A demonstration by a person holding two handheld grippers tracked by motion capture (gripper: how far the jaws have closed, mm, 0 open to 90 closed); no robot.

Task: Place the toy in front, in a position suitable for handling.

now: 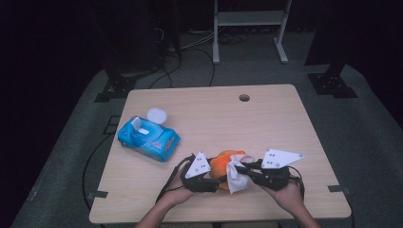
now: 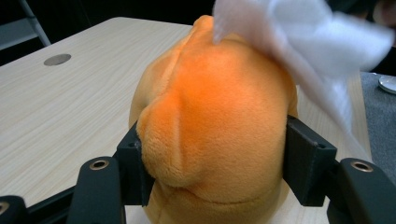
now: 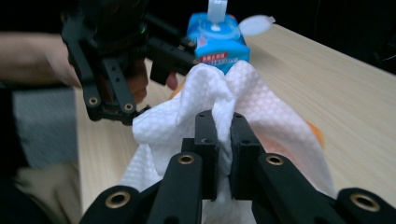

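Your left gripper (image 2: 212, 172) is clamping the orange plush toy (image 2: 215, 116) near the table's (image 1: 266, 114) six-o'clock edge. Your right gripper (image 3: 223, 135) is pinching a white wipe (image 3: 205, 93) against the toy's three-o'clock side. The blue wipe pack (image 1: 148, 137) is lying toward ten o'clock.

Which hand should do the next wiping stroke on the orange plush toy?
Right: the right gripper is shut on the white wipe draped over the orange plush toy, which the left gripper steadies.

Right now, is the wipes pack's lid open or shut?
Open: the wipes pack has its round white lid flipped back, with a wipe poking up.
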